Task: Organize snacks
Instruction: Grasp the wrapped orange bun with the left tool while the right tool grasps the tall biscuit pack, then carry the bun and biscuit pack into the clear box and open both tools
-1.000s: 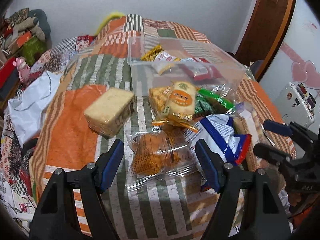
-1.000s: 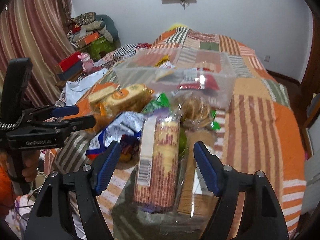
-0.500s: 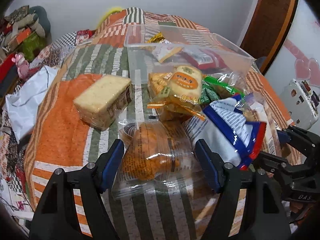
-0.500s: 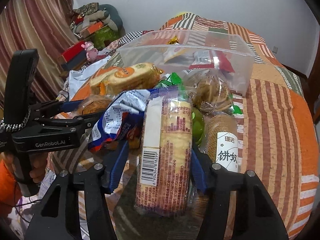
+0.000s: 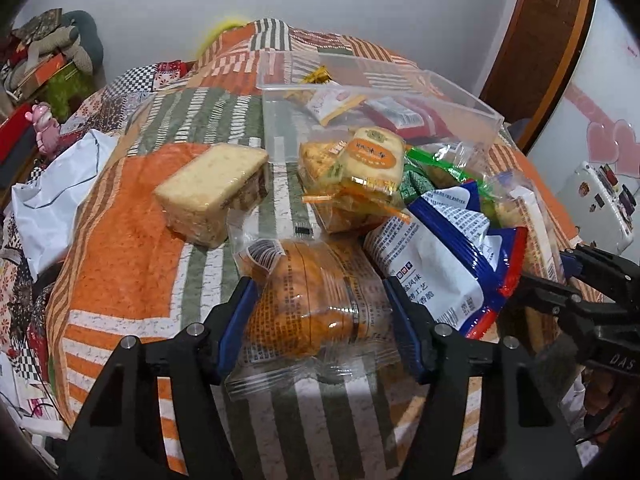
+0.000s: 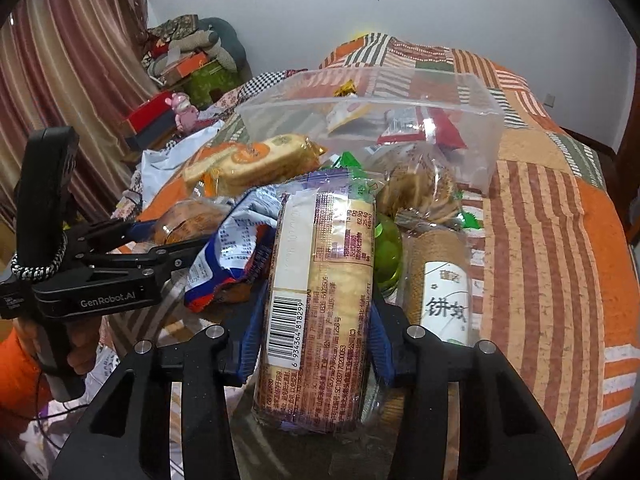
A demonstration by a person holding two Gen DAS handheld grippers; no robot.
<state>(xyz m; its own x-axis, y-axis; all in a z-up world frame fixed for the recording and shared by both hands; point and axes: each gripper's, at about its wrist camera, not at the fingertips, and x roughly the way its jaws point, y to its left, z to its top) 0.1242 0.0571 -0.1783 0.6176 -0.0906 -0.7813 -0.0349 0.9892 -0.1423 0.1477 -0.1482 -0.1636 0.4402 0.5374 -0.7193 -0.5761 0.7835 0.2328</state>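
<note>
Left gripper (image 5: 320,316): jaws just closing, blue pads against the sides of a clear bun bag (image 5: 310,300) lying on the quilt (image 5: 132,248); right gripper (image 6: 312,328): jaws just closing, clamped on a cracker pack (image 6: 320,300); clear bin (image 6: 460,132) beyond the snack pile, some packets inside; cake block (image 5: 212,192) left of the pile.

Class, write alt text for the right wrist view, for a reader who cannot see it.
The right gripper, which has just been closing, clamps a long cracker pack lying on a patchwork quilt. Behind it are more snacks and a clear plastic bin; the left gripper is at left.
</note>
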